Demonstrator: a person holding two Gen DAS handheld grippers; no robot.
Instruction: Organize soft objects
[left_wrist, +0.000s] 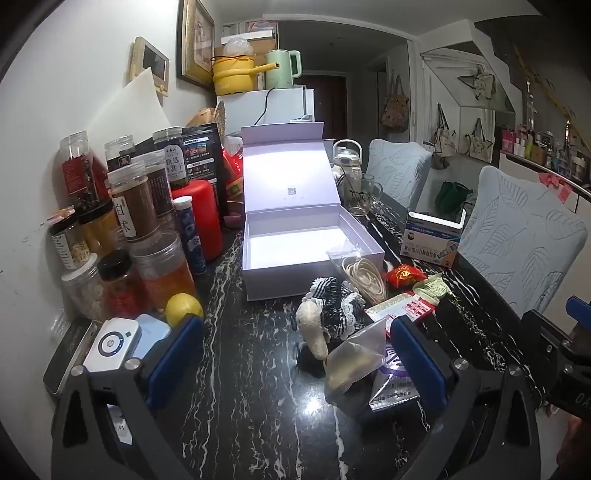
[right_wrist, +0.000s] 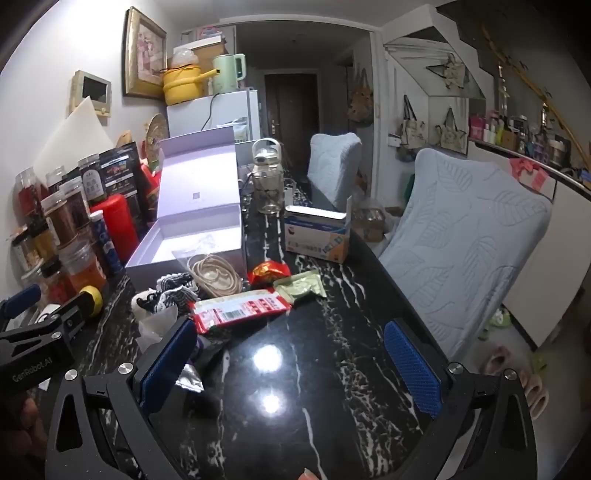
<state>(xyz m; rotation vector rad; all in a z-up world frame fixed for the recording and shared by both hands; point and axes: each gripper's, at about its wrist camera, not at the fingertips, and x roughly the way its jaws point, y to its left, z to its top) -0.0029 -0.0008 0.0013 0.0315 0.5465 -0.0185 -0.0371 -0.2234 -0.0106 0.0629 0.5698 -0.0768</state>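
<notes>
A small heap of soft things lies on the black marbled bench (left_wrist: 251, 369): a checked lace-edged cloth (left_wrist: 332, 299) with a pale plush piece (left_wrist: 314, 328), just ahead of the left gripper (left_wrist: 295, 354), between its wide-apart fingers. A clear bag of cream cord (left_wrist: 364, 277) leans on the open white box (left_wrist: 295, 236) beyond. A red packet (right_wrist: 240, 308) with a barcode, its print too small to read, lies ahead-left of the right gripper (right_wrist: 291, 362), whose fingers also stand apart, holding nothing. The left unit, seen at that view's edge, reads "GenRobot.AI". A jar (left_wrist: 131, 206) left of the left gripper bears "白术". A foil sachet (left_wrist: 391, 387) is partly hidden behind its right finger.
</notes>
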